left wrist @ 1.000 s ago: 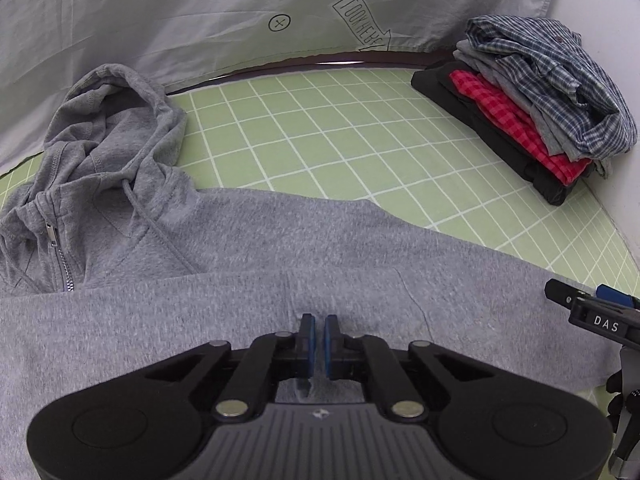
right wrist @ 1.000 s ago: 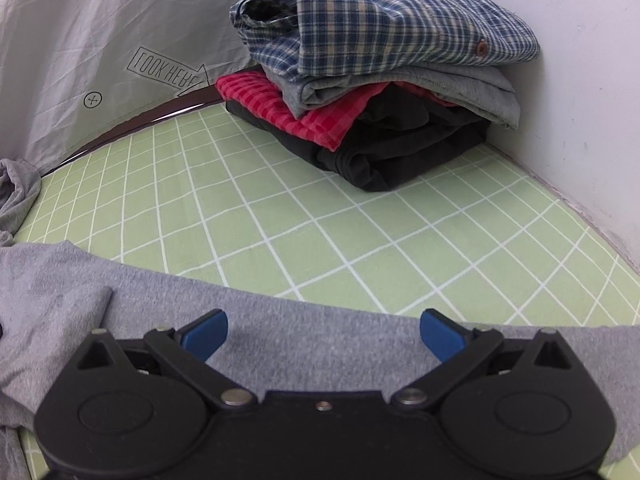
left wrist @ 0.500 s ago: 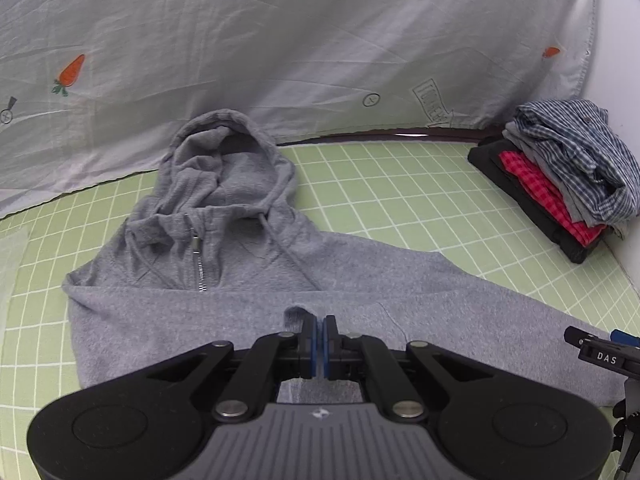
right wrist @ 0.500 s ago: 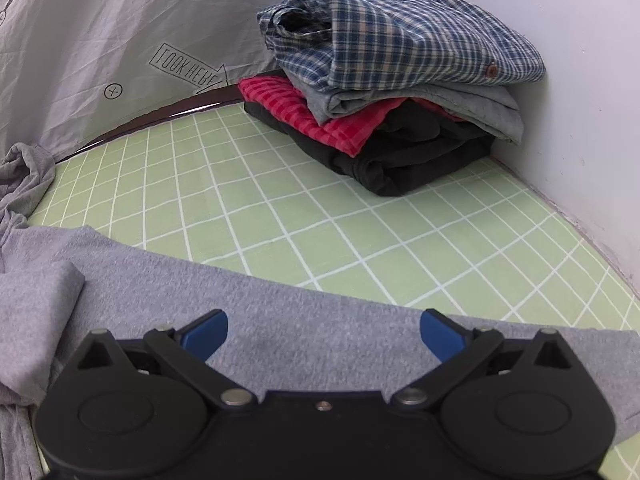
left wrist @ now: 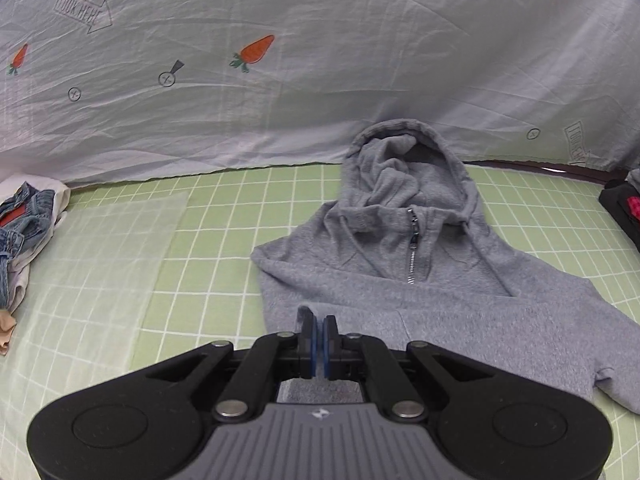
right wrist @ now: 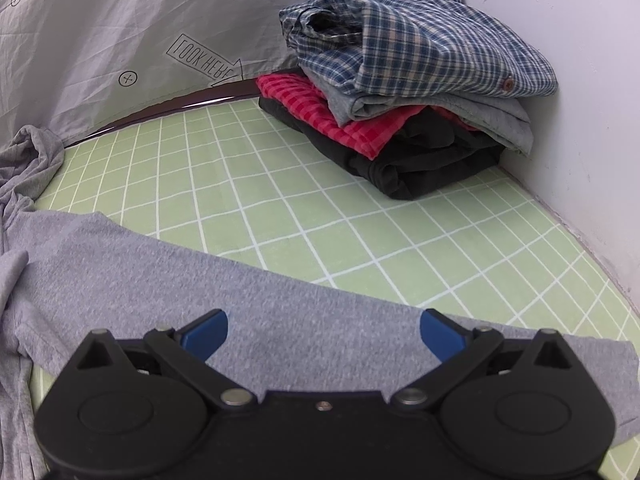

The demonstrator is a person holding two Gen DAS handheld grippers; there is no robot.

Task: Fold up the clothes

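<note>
A grey zip hoodie (left wrist: 400,280) lies face up on the green grid mat (left wrist: 208,248), its hood toward the back. My left gripper (left wrist: 319,332) hangs over the hoodie's lower left part. Its blue pads are shut on a fold of grey sleeve fabric, and a small flap sticks out beside the left finger. In the right wrist view the other grey sleeve (right wrist: 280,300) stretches flat across the mat. My right gripper (right wrist: 324,332) is open just above that sleeve, with nothing pinched between its fingers.
A stack of folded clothes (right wrist: 400,80), with a plaid shirt on top, stands in the back right corner against the white wall (right wrist: 580,80). A heap of denim and white cloth (left wrist: 24,220) lies at the far left. A printed grey sheet (left wrist: 320,60) hangs behind the mat.
My left gripper has moved leftward across the hoodie, still shut on the grey fabric, and the hoodie now sits right of centre. The right gripper has stayed open over the sleeve.
</note>
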